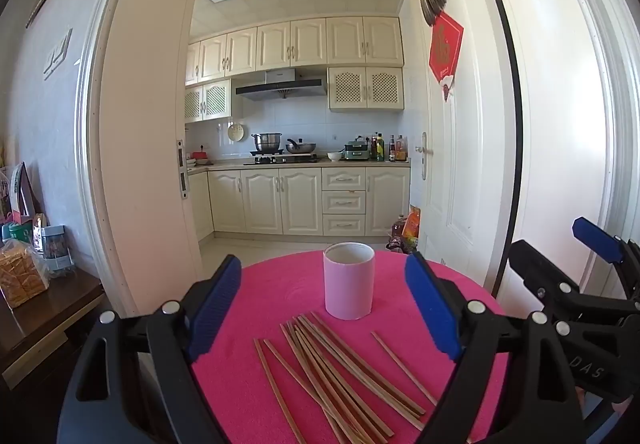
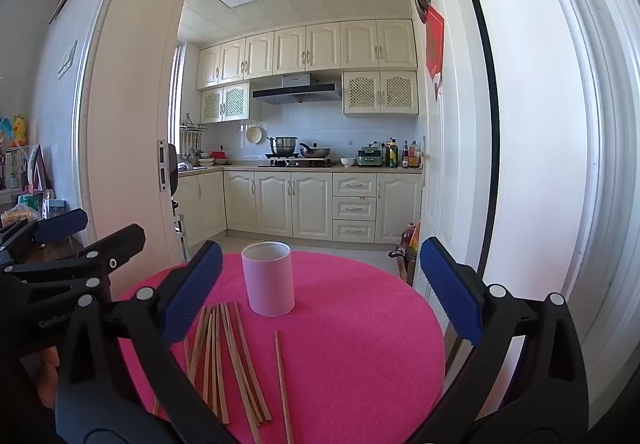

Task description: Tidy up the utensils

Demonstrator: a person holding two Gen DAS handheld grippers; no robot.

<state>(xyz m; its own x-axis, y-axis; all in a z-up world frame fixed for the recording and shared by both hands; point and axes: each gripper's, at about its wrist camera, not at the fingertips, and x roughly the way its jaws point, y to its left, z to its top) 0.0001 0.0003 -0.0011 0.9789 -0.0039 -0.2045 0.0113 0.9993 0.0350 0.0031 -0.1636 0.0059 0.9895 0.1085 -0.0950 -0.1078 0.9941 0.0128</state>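
Note:
A pale pink cylindrical holder (image 1: 349, 280) (image 2: 269, 278) stands upright and empty on a round pink mat (image 1: 280, 296) (image 2: 352, 324). Several brown wooden chopsticks (image 1: 340, 372) (image 2: 226, 360) lie loose on the mat in front of it, with one stick (image 1: 404, 368) (image 2: 283, 388) lying apart to the right. My left gripper (image 1: 324, 308) hangs open above the mat with nothing between its blue pads. My right gripper (image 2: 320, 288) is open too and empty. Each gripper shows at the edge of the other's view: the right gripper (image 1: 560, 256), the left gripper (image 2: 92, 228).
A dark wooden sideboard (image 1: 52, 308) with a bread bag and jars stands to the left. An open white door (image 1: 460, 124) is at the right. Behind the mat a doorway leads to a kitchen with cream cabinets (image 1: 304, 200). Bottles and bags (image 1: 404, 232) sit on the floor.

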